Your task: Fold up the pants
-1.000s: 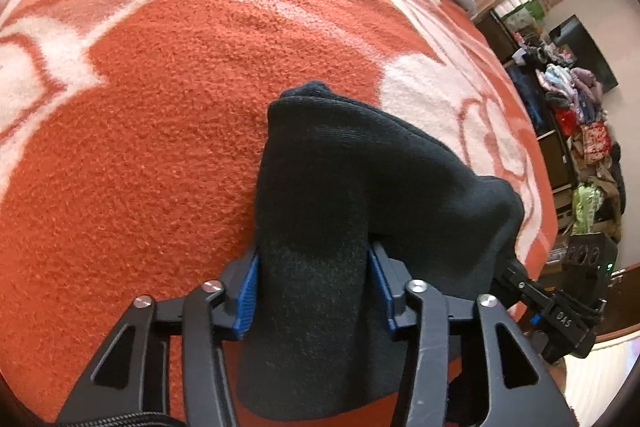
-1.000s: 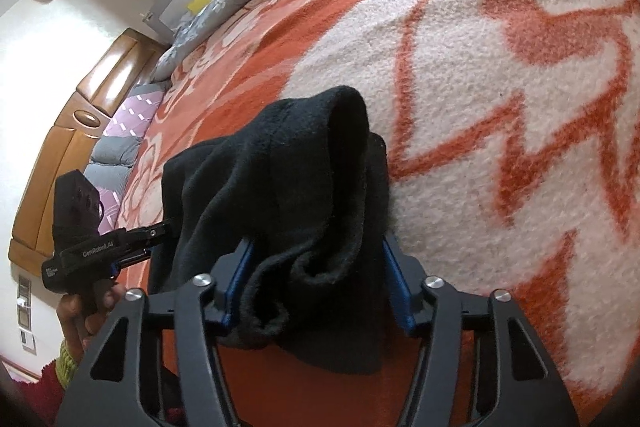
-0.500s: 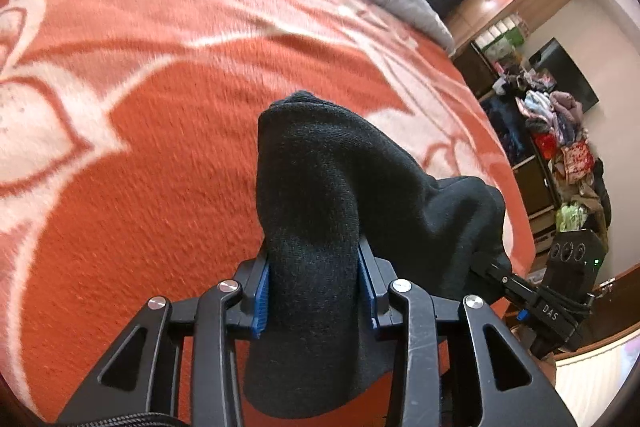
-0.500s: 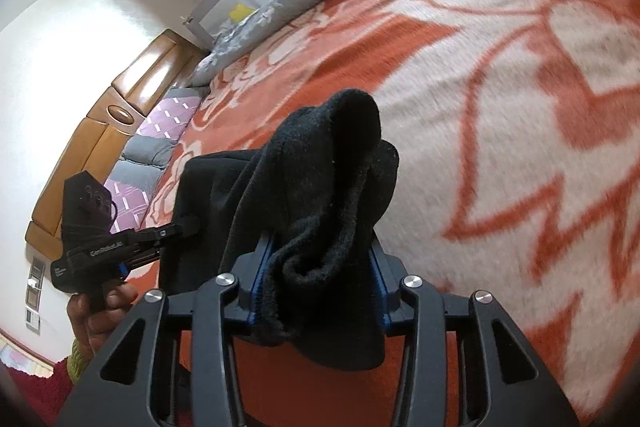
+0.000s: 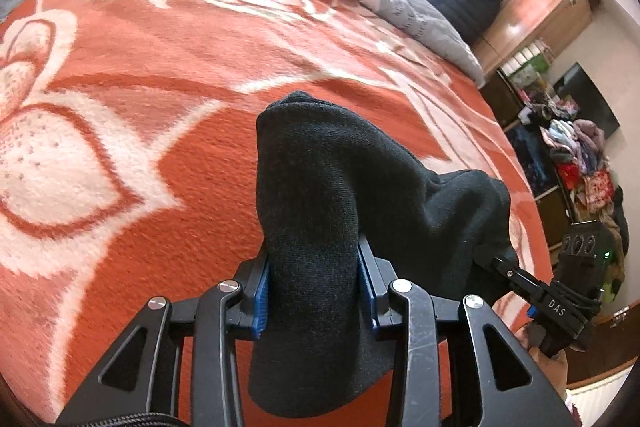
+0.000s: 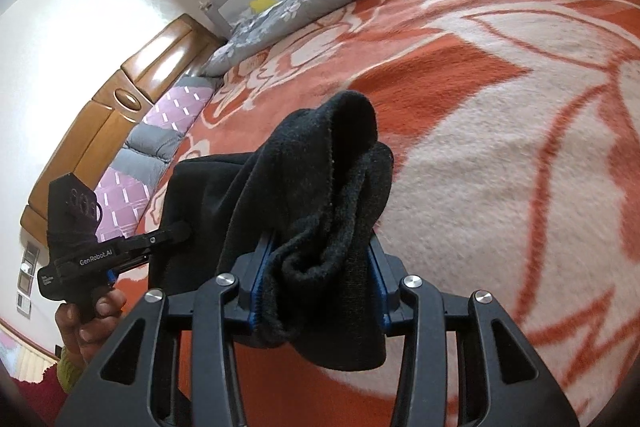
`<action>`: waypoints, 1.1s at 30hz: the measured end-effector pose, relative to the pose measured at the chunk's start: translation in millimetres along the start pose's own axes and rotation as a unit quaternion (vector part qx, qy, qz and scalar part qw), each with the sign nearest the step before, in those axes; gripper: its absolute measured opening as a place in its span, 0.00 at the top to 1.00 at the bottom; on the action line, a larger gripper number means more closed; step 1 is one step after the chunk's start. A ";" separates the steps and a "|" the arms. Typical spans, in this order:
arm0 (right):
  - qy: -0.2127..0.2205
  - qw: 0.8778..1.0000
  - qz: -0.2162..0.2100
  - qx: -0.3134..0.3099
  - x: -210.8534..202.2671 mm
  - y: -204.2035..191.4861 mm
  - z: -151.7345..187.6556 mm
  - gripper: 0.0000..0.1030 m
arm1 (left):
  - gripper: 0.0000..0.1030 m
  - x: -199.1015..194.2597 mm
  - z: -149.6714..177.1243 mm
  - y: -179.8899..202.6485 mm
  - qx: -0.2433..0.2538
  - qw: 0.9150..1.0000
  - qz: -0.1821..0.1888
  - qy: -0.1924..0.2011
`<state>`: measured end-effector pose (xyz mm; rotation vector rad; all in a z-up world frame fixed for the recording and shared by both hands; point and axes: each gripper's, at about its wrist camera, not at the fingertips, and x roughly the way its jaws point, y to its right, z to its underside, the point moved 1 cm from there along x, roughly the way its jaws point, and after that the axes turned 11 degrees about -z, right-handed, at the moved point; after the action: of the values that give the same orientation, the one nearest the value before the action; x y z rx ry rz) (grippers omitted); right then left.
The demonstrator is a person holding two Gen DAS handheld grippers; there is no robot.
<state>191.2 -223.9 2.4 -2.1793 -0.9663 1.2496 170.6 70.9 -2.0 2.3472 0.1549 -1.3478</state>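
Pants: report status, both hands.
Left gripper and right gripper shut on the black pants, jaws just tightened. Pants bunched above the blanket. Nothing in the way.

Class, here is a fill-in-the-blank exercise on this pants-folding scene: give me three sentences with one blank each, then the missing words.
1. Both grippers are clamped on the ____-coloured pants.
2. The pants hang over a blanket patterned in white and ____.
3. The left gripper has pads coloured ____.

Missing words: black; orange; blue
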 end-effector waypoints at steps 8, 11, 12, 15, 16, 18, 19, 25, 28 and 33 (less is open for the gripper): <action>-0.035 0.999 0.010 -0.009 38.4 9.5 -3.5 0.58 | 0.65 26.7 3.0 -22.2 -0.022 0.999 -0.021 -0.021; -0.047 0.999 0.019 -0.011 44.9 13.4 -0.1 0.56 | 0.65 35.5 8.5 -26.1 -0.026 0.999 -0.024 -0.030; -0.050 0.998 0.022 -0.010 46.6 15.4 1.3 0.56 | 0.65 38.4 10.5 -27.1 -0.027 0.999 -0.025 -0.032; -0.051 0.998 0.037 -0.008 48.2 23.3 2.8 0.49 | 0.59 45.9 12.8 -28.9 -0.028 0.999 -0.026 -0.036; -0.050 0.998 0.045 -0.007 48.5 26.5 3.4 0.48 | 0.56 48.0 13.5 -29.2 -0.028 0.999 -0.029 -0.036; -0.049 0.998 0.045 -0.002 48.1 33.5 4.0 0.47 | 0.52 50.8 15.6 -27.0 -0.018 0.998 -0.041 -0.032; -0.049 0.998 0.042 0.000 47.6 36.5 4.8 0.45 | 0.49 52.6 16.0 -26.5 -0.014 0.998 -0.045 -0.030; -0.049 0.998 0.044 0.000 46.8 39.0 4.1 0.40 | 0.40 52.8 19.3 -19.8 0.010 0.997 -0.076 -0.013; -0.048 0.998 0.052 -0.005 42.7 38.3 3.8 0.39 | 0.38 51.4 20.2 -20.4 0.011 0.997 -0.079 -0.015; -0.042 0.997 0.060 -0.005 32.0 39.9 6.2 0.34 | 0.36 43.4 25.1 -23.1 0.008 0.996 -0.086 -0.014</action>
<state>210.8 -225.7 -45.3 -2.2376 -0.8866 1.4053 166.3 76.3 -56.8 2.3734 0.3447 -1.4647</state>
